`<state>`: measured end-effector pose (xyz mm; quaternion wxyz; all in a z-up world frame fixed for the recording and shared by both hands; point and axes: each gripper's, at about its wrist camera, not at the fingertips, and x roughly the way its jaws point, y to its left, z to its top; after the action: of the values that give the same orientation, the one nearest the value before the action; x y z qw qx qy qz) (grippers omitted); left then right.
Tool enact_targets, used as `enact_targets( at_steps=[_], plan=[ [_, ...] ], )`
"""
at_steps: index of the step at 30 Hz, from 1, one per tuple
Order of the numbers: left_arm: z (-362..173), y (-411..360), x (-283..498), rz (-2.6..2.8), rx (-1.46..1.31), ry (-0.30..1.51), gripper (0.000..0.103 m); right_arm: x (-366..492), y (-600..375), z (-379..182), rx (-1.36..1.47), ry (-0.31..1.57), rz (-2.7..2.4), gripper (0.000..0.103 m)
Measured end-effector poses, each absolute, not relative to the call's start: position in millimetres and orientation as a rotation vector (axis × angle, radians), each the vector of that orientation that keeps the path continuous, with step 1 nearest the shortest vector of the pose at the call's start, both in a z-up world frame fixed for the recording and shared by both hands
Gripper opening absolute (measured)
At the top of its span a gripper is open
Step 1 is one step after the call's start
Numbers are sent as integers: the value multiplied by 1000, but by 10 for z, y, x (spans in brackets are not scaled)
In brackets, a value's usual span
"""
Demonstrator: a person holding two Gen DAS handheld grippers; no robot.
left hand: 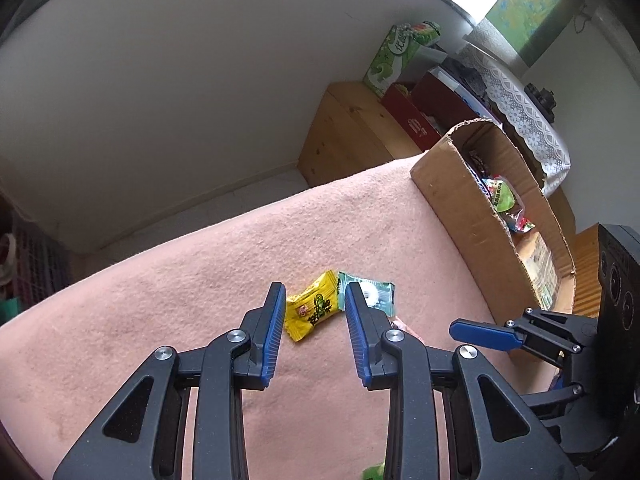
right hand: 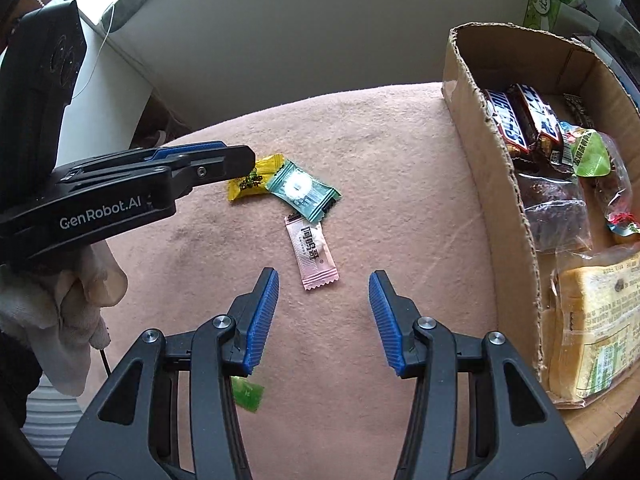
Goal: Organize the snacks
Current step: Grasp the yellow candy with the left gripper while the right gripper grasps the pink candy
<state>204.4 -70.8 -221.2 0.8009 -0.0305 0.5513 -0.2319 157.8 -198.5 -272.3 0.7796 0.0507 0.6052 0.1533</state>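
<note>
The left gripper (left hand: 314, 300) hangs just over the yellow candy (left hand: 310, 307), its fingers spread to either side of the wrapper, which suggests it is lined up to close on that piece. The candy lies flat on the pink cloth (left hand: 200, 280), touching the teal candy (left hand: 370, 294) beside it; that contact may make a clean pinch awkward, since the right-hand finger already sits over the teal wrapper's edge.

The right gripper (right hand: 324, 280) is also spread and holds nothing. It points at the pink sachet (right hand: 312, 256), which lies just ahead of its fingertips, near the teal candy (right hand: 302, 190), likely its own next pick.

The box (right hand: 496, 184) stands at the cloth's right side, open-topped, close enough that either gripper could probably drop a piece in with a short swing.

Loose on the cloth: one yellow candy, one teal candy, one pink sachet, and one green wrapper (right hand: 247, 394) partly hidden under the right gripper, so four pieces. In the box: two Snickers bars (right hand: 520, 116) side by side, one bread pack (right hand: 596, 328), one dark pack (right hand: 552, 212), one green-lidded cup (right hand: 590, 154), and a few smaller items too jumbled to count.
</note>
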Motion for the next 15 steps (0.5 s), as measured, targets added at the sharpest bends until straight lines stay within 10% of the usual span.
enact_targets(
  at_steps=[15],
  plan=[
    [-2340,-780,1940,-542,76,1230,29,1704,-1759,-2872,46,1313,339,49]
  ],
)
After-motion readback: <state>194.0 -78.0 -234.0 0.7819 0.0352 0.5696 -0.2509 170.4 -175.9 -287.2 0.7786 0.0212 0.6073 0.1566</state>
